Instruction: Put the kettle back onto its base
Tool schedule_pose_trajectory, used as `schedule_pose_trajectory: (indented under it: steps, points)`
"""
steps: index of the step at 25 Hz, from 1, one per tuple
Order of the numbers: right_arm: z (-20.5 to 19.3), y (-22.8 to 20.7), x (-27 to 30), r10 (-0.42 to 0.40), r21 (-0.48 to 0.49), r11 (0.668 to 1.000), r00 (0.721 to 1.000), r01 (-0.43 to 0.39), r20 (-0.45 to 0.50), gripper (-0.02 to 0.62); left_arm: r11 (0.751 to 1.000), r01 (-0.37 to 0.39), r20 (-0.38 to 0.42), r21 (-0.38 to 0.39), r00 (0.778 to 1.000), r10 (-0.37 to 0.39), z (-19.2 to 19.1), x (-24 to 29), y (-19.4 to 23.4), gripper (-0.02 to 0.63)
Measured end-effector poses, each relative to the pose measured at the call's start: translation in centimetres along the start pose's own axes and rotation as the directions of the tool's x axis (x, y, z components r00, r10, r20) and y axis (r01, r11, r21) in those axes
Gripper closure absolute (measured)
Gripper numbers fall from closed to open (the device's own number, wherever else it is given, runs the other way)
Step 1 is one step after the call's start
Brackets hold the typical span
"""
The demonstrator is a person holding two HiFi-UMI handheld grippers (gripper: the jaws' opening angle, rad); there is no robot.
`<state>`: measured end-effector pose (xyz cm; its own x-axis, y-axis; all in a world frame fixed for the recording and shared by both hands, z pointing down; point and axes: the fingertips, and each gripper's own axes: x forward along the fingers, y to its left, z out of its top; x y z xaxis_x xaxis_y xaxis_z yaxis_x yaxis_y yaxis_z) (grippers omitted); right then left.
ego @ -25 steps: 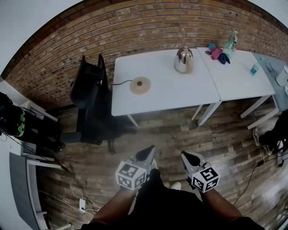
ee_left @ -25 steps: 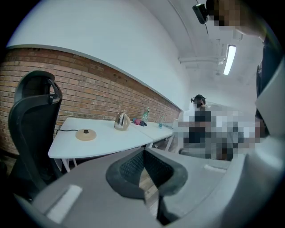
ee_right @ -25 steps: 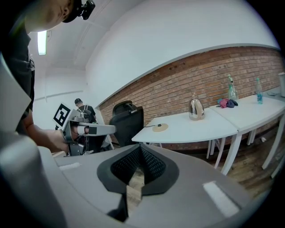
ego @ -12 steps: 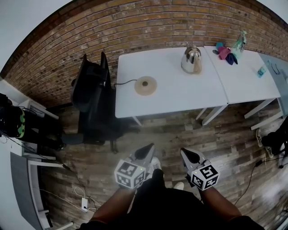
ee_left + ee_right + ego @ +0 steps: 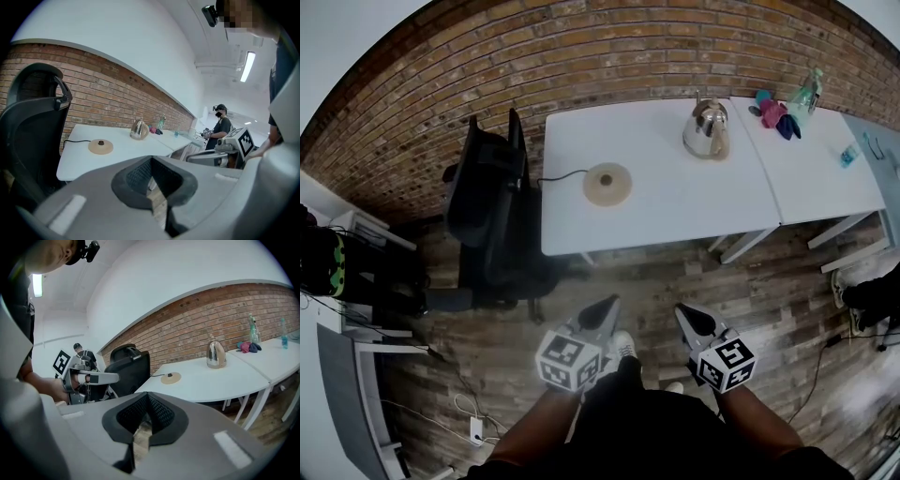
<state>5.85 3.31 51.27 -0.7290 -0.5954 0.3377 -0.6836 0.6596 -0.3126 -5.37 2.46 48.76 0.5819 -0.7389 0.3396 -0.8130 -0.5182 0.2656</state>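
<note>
The kettle (image 5: 707,129) stands upright toward the back right of the white worktop (image 5: 666,202), well apart from its base (image 5: 607,184), which lies flat nearer the left end with a dark cord (image 5: 558,174) trailing off toward the black chair (image 5: 487,211). Both tools are far short of the worktop, held low over the wood-plank floor (image 5: 769,291). The left hand-held gripper (image 5: 602,316) has its ribbed black pads brought together with nothing between them, and so does the right hand-held gripper (image 5: 692,320). The kettle is a squat, cone-shaped body of polished metal with a small knob on the lid. It reads as rigid, smooth and likely slippery, so pinching the curved wall would probably let it slide or twist. The handle, which seems to run down the side facing right in the head view, is the better place to take hold, gripped high so the body hangs straight. Whether there is water inside cannot be seen, so it should be treated as possibly heavy and kept upright. The base is a thin tan disc with a dark stud at its middle. It looks light and may skid on the slick worktop if the kettle comes down off-centre, so the kettle should probably be lowered straight over the stud. Behind the worktop runs a rough brick wall (image 5: 581,56).
</note>
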Motion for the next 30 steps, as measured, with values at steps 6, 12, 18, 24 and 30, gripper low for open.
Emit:
schedule_pose_trajectory:
  steps: [6,12,18,24,30]
  points:
    - [1.6,0.0,2.1,-0.021,-0.02,1.0,1.0,0.021,0.006,0.569,1.0,0.015,0.021,0.002,1.0,-0.015,1.4,0.4,2.5,0.606]
    - [3.2,0.0,4.2,-0.055,-0.04,0.998,0.998,0.055,0.01,0.569,0.999,0.046,0.034,0.013,0.998,-0.047,2.8,0.8,4.8,0.606]
    - [4.9,0.5,6.1,-0.074,-0.061,0.995,0.997,0.075,0.019,0.569,0.997,0.07,0.045,0.03,0.996,-0.072,4.3,0.7,6.8,0.606]
    - [5.9,1.2,7.7,-0.082,-0.081,0.993,0.996,0.085,0.031,0.569,0.996,0.079,0.058,0.043,0.995,-0.082,5.0,0.4,8.5,0.606]
    - [6.3,1.6,8.2,-0.097,-0.089,0.991,0.995,0.099,0.029,0.569,0.996,0.079,0.06,0.041,0.995,-0.082,5.1,-0.3,9.4,0.606]
